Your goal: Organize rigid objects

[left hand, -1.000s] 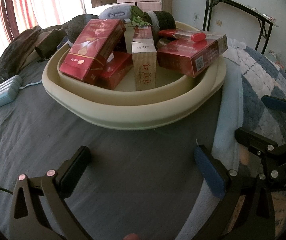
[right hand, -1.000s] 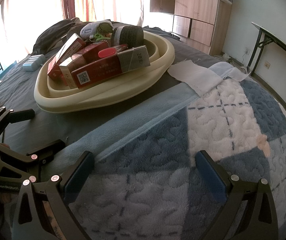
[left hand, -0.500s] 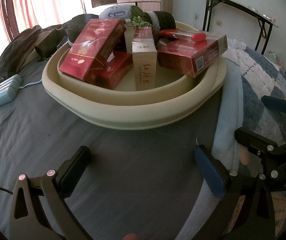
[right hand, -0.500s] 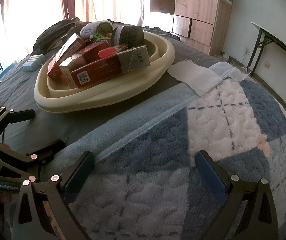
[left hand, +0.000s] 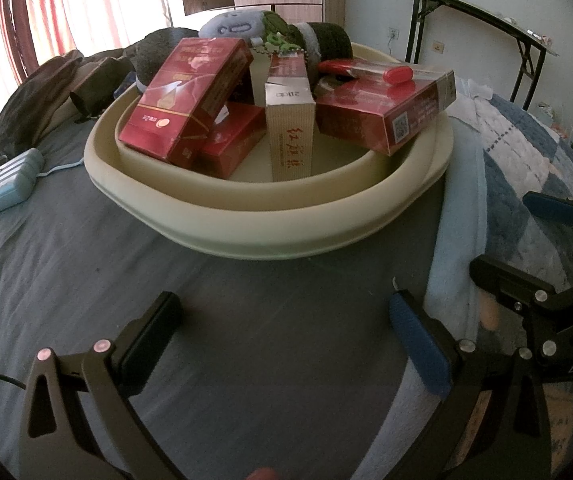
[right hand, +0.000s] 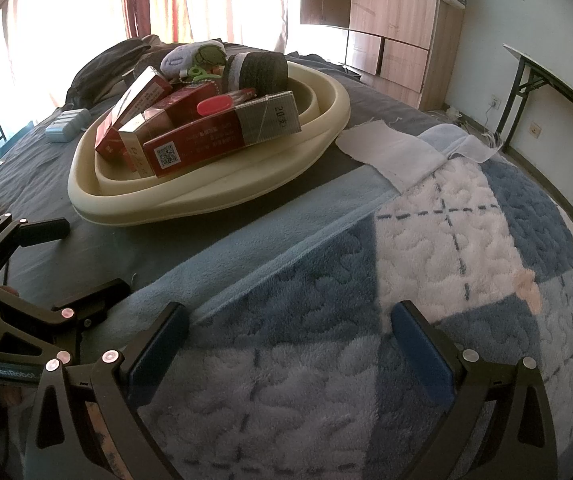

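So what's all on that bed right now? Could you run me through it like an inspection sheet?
Surface: grey bedsheet, with a blue and white checked blanket on the right part.
Job's things: cream basin holding red boxes; one large red box rests tilted on the rim with a red lighter on top; a beige carton stands upright.
Clutter: plush toy and rolled dark fabric at the basin's far side; white cloth piece on the blanket.
Grippers: left gripper and right gripper both open, holding nothing, short of the basin.
Cables: light blue device with a thin cord.
Surroundings: curtains, wooden wardrobe, folding table.
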